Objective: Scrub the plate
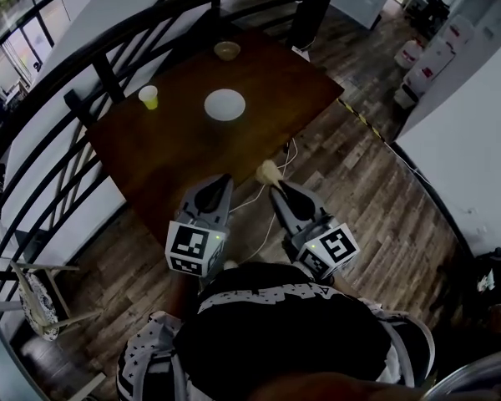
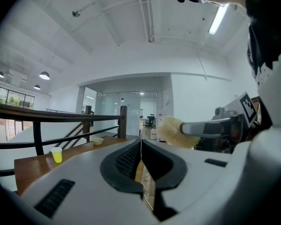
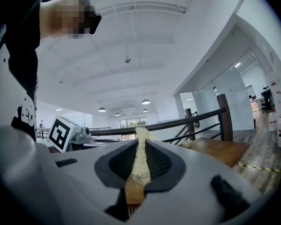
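My right gripper (image 3: 141, 149) is clamped on a pale fibrous scrubbing pad (image 3: 139, 165), which is squeezed thin between the jaws with its tip poking out past them. My left gripper (image 2: 141, 150) is closed with nothing in it. The white plate (image 1: 225, 105) lies well ahead of both grippers, in the middle of the dark wooden bench (image 1: 175, 153), with a yellow cup (image 1: 149, 97) to its left and a small bowl (image 1: 227, 51) beyond it. My worry is that the plate sits loose on smooth wood. If I press the pad on it with nothing steadying it, I expect it to skate, perhaps into the cup or towards the bench edge by the railing (image 1: 107, 78). The left jaws would have to open first to brace the rim. A white cable (image 1: 249, 197) trails on the floor near my feet, so I could trip on it stepping closer.
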{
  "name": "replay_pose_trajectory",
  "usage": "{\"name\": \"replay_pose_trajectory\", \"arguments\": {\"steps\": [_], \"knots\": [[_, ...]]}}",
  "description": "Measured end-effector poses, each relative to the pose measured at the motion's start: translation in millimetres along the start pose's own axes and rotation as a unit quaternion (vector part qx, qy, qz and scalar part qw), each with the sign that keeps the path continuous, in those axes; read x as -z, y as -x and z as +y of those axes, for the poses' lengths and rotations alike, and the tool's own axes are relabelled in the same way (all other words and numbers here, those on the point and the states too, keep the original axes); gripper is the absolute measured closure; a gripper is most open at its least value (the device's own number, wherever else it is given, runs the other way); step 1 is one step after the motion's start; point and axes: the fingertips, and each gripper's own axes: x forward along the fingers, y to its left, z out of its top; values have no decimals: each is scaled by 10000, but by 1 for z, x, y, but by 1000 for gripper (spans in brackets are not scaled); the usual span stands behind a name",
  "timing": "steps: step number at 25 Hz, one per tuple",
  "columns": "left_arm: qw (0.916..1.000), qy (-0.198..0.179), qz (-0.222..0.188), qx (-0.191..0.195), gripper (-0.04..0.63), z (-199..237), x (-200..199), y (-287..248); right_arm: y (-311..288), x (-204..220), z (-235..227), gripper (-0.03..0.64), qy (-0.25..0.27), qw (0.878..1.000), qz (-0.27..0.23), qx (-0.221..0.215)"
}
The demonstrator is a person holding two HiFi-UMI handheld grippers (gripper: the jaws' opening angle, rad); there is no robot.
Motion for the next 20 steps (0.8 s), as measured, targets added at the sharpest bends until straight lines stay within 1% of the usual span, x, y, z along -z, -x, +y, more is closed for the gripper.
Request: {"name": "replay_pose_trajectory", "arguments": {"steps": [5,9,14,18,20], "knots": [[10000,88,-12,23,581,8,2,0,-3,11,-4,568,18,9998,177,52],[9999,115,20,-30,581,12,6,3,-9,13,-6,568,44,9998,193,18],[9991,107,37,-409,581,27,3,4,-31,12,-8,568,78,9990,227,-388],[9981,88,40,-609,581,37,-2,4,-46,2,-3,567,40,9979,141,-627],[9971,52,44,-760,581,47,-4,6,-56,8,-6,568,20,9970,207,-751]]}}
